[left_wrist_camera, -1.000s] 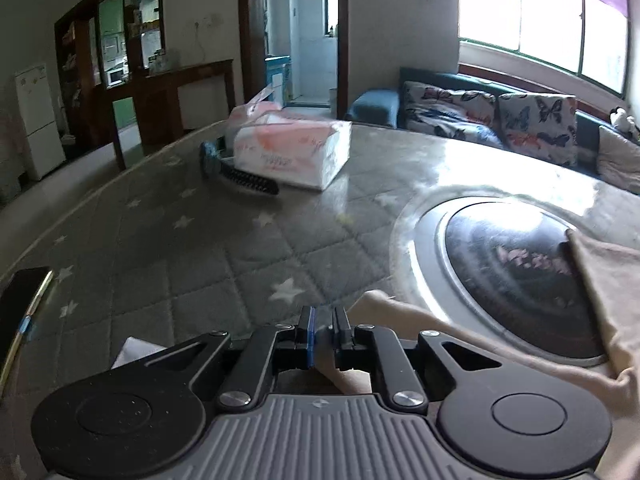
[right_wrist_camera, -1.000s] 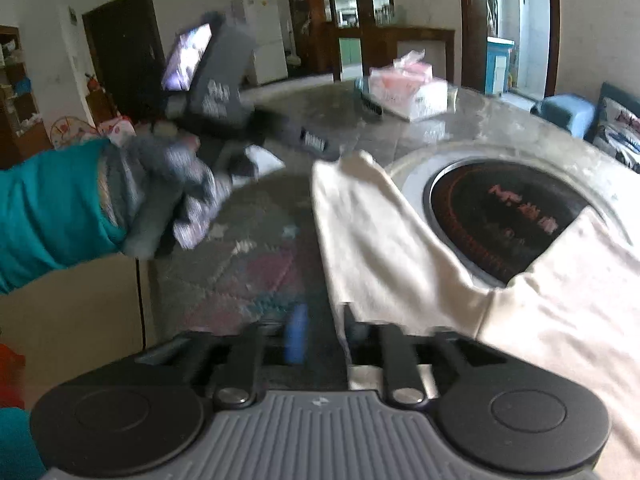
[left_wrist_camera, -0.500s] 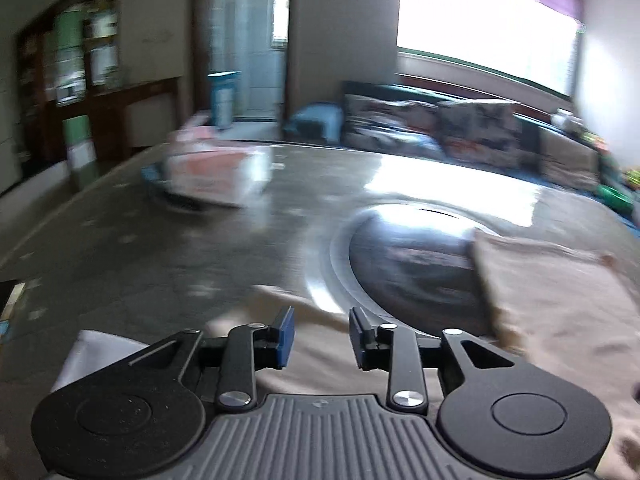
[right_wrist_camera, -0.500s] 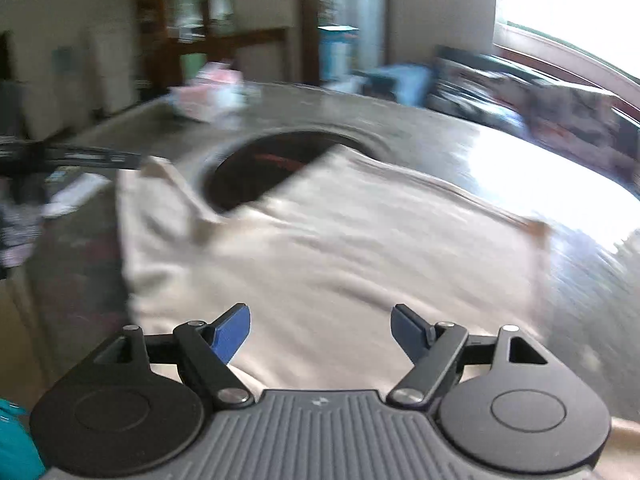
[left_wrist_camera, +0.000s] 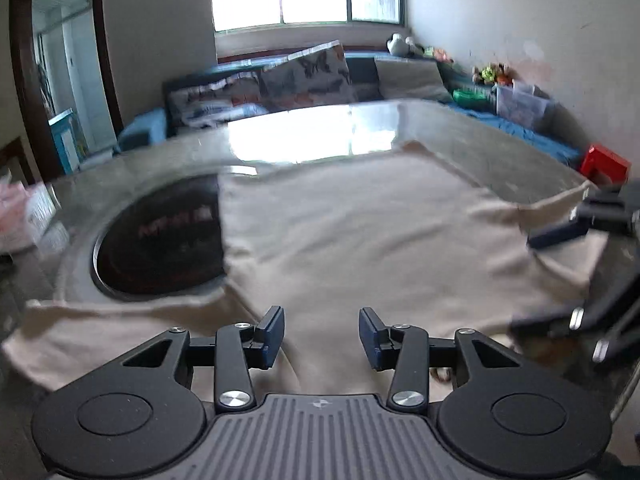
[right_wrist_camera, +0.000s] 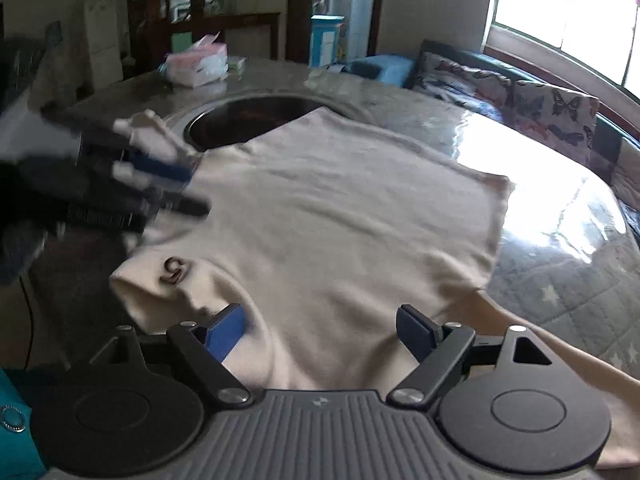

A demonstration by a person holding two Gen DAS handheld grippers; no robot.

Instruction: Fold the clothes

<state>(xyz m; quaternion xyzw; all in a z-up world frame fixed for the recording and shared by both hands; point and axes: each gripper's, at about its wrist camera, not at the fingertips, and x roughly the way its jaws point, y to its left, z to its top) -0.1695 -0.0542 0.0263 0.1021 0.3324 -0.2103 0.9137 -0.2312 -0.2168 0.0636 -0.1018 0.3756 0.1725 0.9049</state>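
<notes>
A cream T-shirt (left_wrist_camera: 360, 232) lies spread flat on the table; it also shows in the right wrist view (right_wrist_camera: 344, 224), with a small dark logo near its neck edge. My left gripper (left_wrist_camera: 321, 338) is open and empty just above the near edge of the shirt, and shows blurred at the left of the right wrist view (right_wrist_camera: 160, 172). My right gripper (right_wrist_camera: 320, 332) is open and empty above the shirt's near edge. It appears blurred at the right in the left wrist view (left_wrist_camera: 560, 276).
A round dark induction hob (left_wrist_camera: 160, 248) is set in the table, partly under the shirt. A pink tissue pack (right_wrist_camera: 198, 65) stands at the far side. The table (right_wrist_camera: 560, 264) has a grey star-quilted cover. A sofa with butterfly cushions (left_wrist_camera: 304, 76) stands beyond.
Both grippers opened and let go of the shirt. Both swung round over the spread shirt, which now lies flat.
</notes>
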